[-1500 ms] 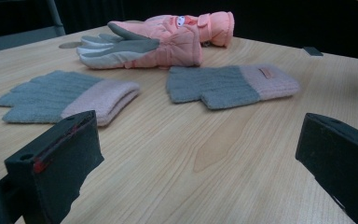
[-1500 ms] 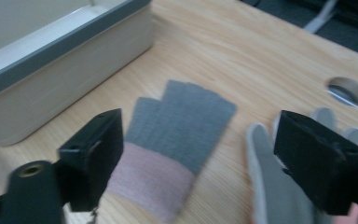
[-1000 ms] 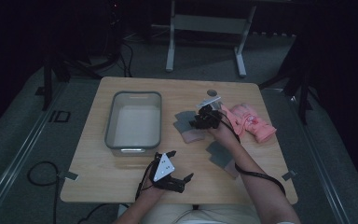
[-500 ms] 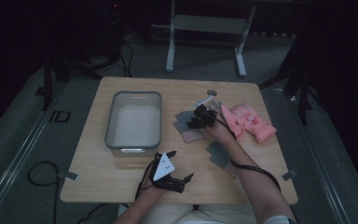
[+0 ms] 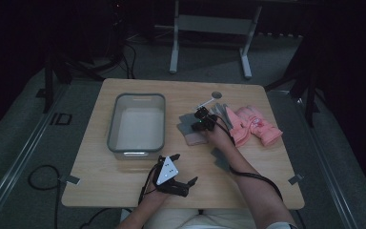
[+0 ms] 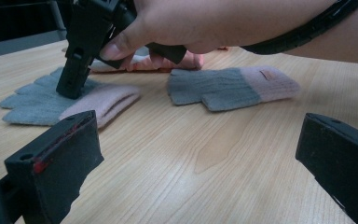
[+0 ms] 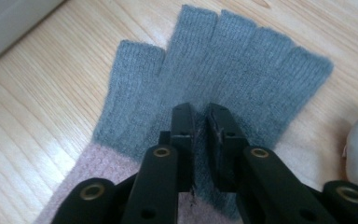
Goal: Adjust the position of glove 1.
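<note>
While the right hand-held gripper (image 7: 199, 122) presses down on a grey fingerless glove (image 7: 214, 79) with a pink cuff, its 2 jaws stand nearly together, pinching a fold of the grey knit between them. That glove lies flat on the wooden desk (image 5: 124, 186), just right of the grey plastic bin (image 5: 137, 125), fingers spread. In the left gripper view the right hand (image 6: 205, 23) grips its tool from above, a black cable running along the forearm. A 2nd grey glove (image 6: 230, 87) with a pink cuff lies flat near the 1st, apart from it, closer to the person. Pink gloves (image 5: 255, 125) sit to the right of the right hand, with a grey item touching their left edge. Left hand-held gripper (image 5: 183, 183) rests near the desk's front edge, jaws wide apart, nothing between them, grey 3-cornered plate on top. Bin looks empty.
</note>
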`<state>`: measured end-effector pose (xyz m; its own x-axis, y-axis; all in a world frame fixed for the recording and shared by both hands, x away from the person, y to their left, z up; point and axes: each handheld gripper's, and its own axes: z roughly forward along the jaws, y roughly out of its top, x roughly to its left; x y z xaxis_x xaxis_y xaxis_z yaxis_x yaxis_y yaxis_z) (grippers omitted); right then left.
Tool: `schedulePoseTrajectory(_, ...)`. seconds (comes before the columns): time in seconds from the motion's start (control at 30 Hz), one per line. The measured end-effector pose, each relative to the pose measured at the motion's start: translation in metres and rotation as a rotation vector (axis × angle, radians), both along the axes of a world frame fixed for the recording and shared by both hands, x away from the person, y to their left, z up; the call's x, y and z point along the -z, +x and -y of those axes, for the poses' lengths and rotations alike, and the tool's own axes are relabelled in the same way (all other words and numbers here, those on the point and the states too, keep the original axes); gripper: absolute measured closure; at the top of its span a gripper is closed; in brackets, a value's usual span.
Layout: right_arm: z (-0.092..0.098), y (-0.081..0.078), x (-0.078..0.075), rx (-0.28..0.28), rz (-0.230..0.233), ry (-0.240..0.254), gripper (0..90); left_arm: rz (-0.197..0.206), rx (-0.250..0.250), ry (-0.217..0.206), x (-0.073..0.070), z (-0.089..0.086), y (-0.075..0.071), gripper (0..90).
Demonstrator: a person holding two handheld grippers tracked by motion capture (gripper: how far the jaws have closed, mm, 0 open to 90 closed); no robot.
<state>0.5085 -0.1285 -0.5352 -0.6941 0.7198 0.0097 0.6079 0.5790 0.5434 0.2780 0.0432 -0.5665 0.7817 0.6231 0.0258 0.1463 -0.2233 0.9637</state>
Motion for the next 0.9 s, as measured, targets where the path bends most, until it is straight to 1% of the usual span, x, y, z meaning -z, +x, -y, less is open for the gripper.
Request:
schedulePoseTrajectory(0.03, 0.001, 0.0, -0.002, 0.023, -0.019, 0.015, 84.3, -0.001, 0.0, 0.0, 0.0, 0.0, 0.0, 0.0)
schedulePoseTrajectory(0.07, 0.001, 0.0, -0.002, 0.023, -0.019, 0.015, 84.3, -0.001, 0.0, 0.0, 0.0, 0.0, 0.0, 0.0)
schedulePoseTrajectory(0.1, 0.002, -0.006, -0.009, 0.041, -0.008, 0.011, 84.7, -0.001, 0.0, 0.001, 0.0, 0.0, 0.0, 0.0)
schedulePoseTrajectory(0.17, 0.003, -0.009, -0.011, 0.048, 0.001, 0.012, 84.7, 0.0, -0.001, 0.001, 0.0, 0.0, 0.0, 0.0)
schedulePoseTrajectory(0.2, 0.004, -0.012, -0.015, 0.071, 0.007, 0.022, 84.7, 0.0, -0.002, 0.001, 0.0, 0.0, 0.0, 0.0)
schedulePoseTrajectory(0.23, 0.007, -0.022, -0.023, 0.107, 0.024, 0.042, 84.7, 0.009, -0.005, 0.001, 0.0, 0.0, 0.0, 0.0)
schedulePoseTrajectory(0.27, 0.008, -0.025, -0.025, 0.124, 0.024, 0.054, 84.8, 0.012, -0.004, 0.006, 0.0, 0.001, -0.001, 0.0)
schedulePoseTrajectory(0.3, 0.008, -0.025, -0.025, 0.124, 0.024, 0.054, 84.8, 0.012, -0.004, 0.006, 0.0, 0.001, -0.001, 0.0)
schedulePoseTrajectory(0.33, 0.01, -0.035, -0.03, 0.163, 0.006, 0.082, 84.9, 0.013, -0.003, 0.01, 0.0, 0.001, -0.001, 0.0)
schedulePoseTrajectory(0.37, 0.01, -0.035, -0.03, 0.163, 0.006, 0.082, 84.9, 0.013, -0.003, 0.01, 0.0, 0.001, -0.001, 0.0)
schedulePoseTrajectory(0.4, 0.013, -0.048, -0.037, 0.187, 0.024, 0.113, 84.9, 0.012, -0.005, 0.009, 0.0, 0.001, -0.001, 0.0)
schedulePoseTrajectory(0.43, 0.013, -0.056, -0.041, 0.195, 0.032, 0.133, 84.9, 0.012, -0.005, 0.009, 0.0, 0.001, -0.001, 0.0)
schedulePoseTrajectory(0.5, 0.017, -0.072, -0.047, 0.213, 0.057, 0.154, 84.9, 0.007, -0.01, 0.003, 0.0, 0.0, 0.0, 0.0)
schedulePoseTrajectory(0.53, 0.018, -0.079, -0.048, 0.217, 0.058, 0.161, 84.9, 0.007, -0.01, 0.001, 0.0, 0.0, 0.0, 0.0)
schedulePoseTrajectory(0.57, 0.018, -0.079, -0.048, 0.217, 0.058, 0.161, 84.9, 0.007, -0.01, 0.001, 0.0, 0.0, 0.0, 0.0)
schedulePoseTrajectory(0.6, 0.022, -0.095, -0.049, 0.235, 0.067, 0.148, 84.9, 0.01, -0.006, 0.001, 0.0, 0.0, 0.0, 0.0)
schedulePoseTrajectory(0.67, 0.024, -0.106, -0.046, 0.229, 0.052, 0.148, 84.9, 0.012, -0.003, 0.002, 0.0, 0.0, -0.001, 0.0)
schedulePoseTrajectory(0.7, 0.026, -0.114, -0.043, 0.24, 0.05, 0.151, 84.9, 0.012, -0.004, 0.001, 0.0, 0.0, -0.001, 0.0)
schedulePoseTrajectory(0.73, 0.026, -0.119, -0.042, 0.239, 0.051, 0.144, 84.9, 0.012, -0.005, 0.002, 0.0, 0.001, -0.001, 0.0)
schedulePoseTrajectory(0.77, 0.027, -0.125, -0.039, 0.242, 0.041, 0.151, 84.9, 0.013, -0.006, 0.004, 0.0, 0.001, -0.001, 0.0)
schedulePoseTrajectory(0.8, 0.027, -0.125, -0.039, 0.242, 0.041, 0.151, 84.9, 0.013, -0.006, 0.004, 0.0, 0.001, -0.001, 0.0)
schedulePoseTrajectory(0.83, 0.029, -0.138, -0.032, 0.242, 0.028, 0.169, 84.8, 0.013, -0.007, 0.005, 0.0, 0.0, -0.001, 0.0)
schedulePoseTrajectory(0.87, 0.029, -0.144, -0.028, 0.243, 0.022, 0.183, 84.8, 0.012, -0.007, 0.005, 0.0, 0.0, -0.001, 0.0)
schedulePoseTrajectory(0.9, 0.028, -0.15, -0.024, 0.239, 0.012, 0.181, 84.8, 0.01, -0.007, 0.005, 0.0, 0.0, -0.001, 0.0)
